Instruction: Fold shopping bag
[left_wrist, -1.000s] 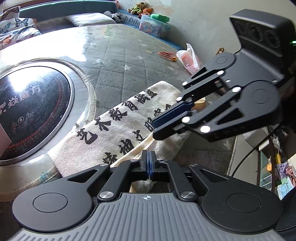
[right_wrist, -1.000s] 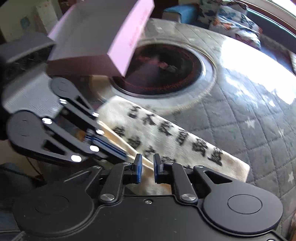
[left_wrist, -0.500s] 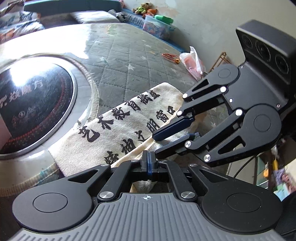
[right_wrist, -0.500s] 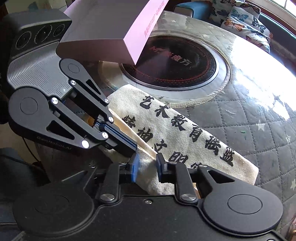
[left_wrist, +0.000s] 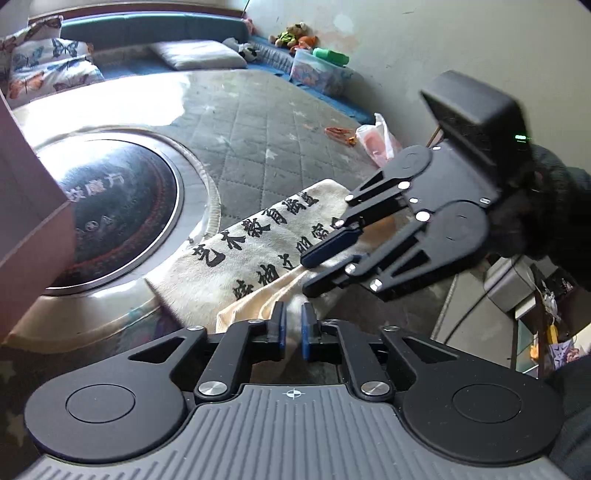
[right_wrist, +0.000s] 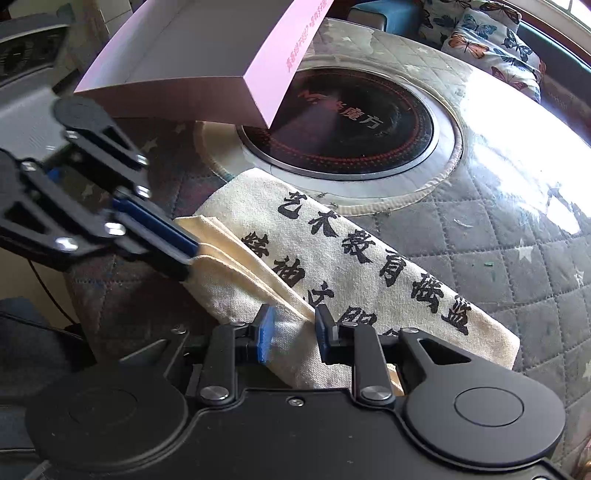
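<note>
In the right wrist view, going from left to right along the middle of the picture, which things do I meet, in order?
Left gripper → folded shopping bag → quilted table cover. Farther back: pink box → round black cooktop → butterfly cushions.

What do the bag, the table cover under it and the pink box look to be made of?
The bag looks like matte, off-white woven canvas: coarse weave shows, with black printed characters and soft folded layers. The table cover seems a grey quilted fabric with diamond stitching and pale stars; its glare may mean a clear sheet on top, I cannot tell. The pink box looks like smooth, matte cardboard with crisp edges.
</note>
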